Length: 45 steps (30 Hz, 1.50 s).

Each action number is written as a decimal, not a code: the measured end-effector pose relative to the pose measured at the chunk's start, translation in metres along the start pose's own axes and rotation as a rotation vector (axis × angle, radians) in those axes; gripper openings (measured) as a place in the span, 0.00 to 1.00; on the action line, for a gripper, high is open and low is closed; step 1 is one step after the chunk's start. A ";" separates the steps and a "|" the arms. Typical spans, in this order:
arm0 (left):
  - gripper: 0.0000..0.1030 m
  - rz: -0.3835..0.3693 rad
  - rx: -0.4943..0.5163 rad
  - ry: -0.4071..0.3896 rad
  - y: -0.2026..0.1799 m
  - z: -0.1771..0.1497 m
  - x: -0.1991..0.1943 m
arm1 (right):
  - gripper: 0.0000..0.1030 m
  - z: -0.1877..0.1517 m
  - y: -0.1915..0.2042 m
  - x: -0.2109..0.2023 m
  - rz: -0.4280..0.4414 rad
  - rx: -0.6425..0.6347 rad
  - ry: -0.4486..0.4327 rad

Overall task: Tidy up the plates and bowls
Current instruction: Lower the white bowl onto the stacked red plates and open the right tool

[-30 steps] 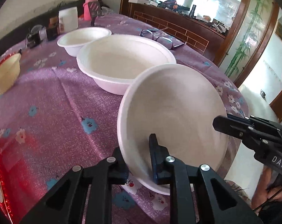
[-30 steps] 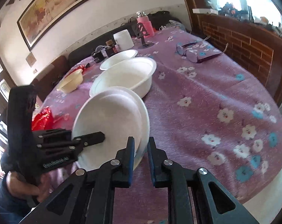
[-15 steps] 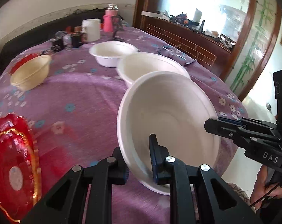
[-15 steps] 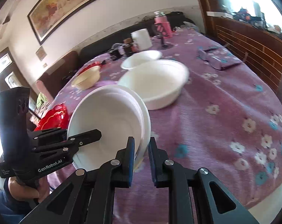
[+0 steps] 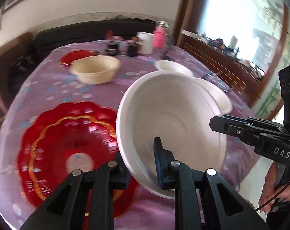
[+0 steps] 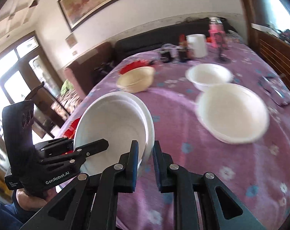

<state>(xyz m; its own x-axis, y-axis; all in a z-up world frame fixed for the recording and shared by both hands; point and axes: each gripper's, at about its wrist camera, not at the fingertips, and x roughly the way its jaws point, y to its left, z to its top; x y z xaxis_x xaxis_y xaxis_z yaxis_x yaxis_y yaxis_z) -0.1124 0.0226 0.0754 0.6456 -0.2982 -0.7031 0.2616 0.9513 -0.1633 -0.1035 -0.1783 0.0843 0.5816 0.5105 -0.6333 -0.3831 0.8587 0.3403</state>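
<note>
Both grippers hold one white bowl tilted above the purple tablecloth. My left gripper is shut on its near rim. My right gripper is shut on the opposite rim of the same bowl, which looks like two nested bowls. The right gripper also shows in the left wrist view, and the left gripper in the right wrist view. A red scalloped plate lies below left of the bowl. A large white bowl, a small white bowl and a cream bowl stand on the table.
At the table's far end stand a white cup, a pink bottle and dark jars. A second red plate lies behind the cream bowl. Glasses lie at the right edge. A sofa runs behind the table.
Both grippers have swung left with the white bowl held between them. The red plate now lies just under the bowl, and the other white bowls have slid to the right of view.
</note>
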 end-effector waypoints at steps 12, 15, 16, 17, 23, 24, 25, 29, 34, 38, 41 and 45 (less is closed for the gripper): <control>0.19 0.115 -0.156 0.015 0.084 -0.019 -0.018 | 0.17 0.017 0.068 0.087 0.092 -0.081 0.124; 0.19 0.120 -0.183 0.038 0.095 -0.024 -0.012 | 0.17 0.016 0.074 0.099 0.099 -0.083 0.155; 0.19 0.118 -0.189 0.045 0.098 -0.025 -0.011 | 0.18 0.015 0.076 0.102 0.098 -0.083 0.162; 0.19 0.118 -0.196 0.052 0.101 -0.028 -0.010 | 0.18 0.014 0.078 0.106 0.094 -0.088 0.170; 0.19 0.111 -0.210 0.063 0.107 -0.031 -0.004 | 0.18 0.010 0.078 0.117 0.084 -0.089 0.195; 0.19 0.111 -0.210 0.064 0.108 -0.031 -0.003 | 0.18 0.010 0.078 0.118 0.084 -0.086 0.197; 0.19 0.109 -0.211 0.063 0.108 -0.031 -0.004 | 0.18 0.010 0.077 0.118 0.084 -0.084 0.197; 0.27 0.113 -0.227 0.058 0.111 -0.031 -0.003 | 0.18 0.010 0.075 0.117 0.073 -0.084 0.190; 0.31 0.119 -0.242 0.055 0.115 -0.031 -0.004 | 0.28 0.009 0.070 0.112 0.083 -0.064 0.181; 0.34 0.123 -0.248 0.049 0.116 -0.031 -0.007 | 0.41 0.010 0.067 0.104 0.095 -0.058 0.159; 0.34 0.124 -0.252 0.044 0.118 -0.031 -0.010 | 0.41 0.011 0.065 0.094 0.107 -0.049 0.135; 0.35 0.124 -0.263 0.038 0.119 -0.030 -0.014 | 0.41 0.013 0.058 0.084 0.111 -0.031 0.108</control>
<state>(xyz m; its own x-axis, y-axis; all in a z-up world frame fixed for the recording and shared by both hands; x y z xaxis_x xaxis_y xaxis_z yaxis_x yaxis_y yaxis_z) -0.1121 0.1429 0.0451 0.6323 -0.1804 -0.7534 -0.0151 0.9694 -0.2448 -0.0676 -0.0850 0.0605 0.4541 0.5932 -0.6648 -0.4639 0.7944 0.3920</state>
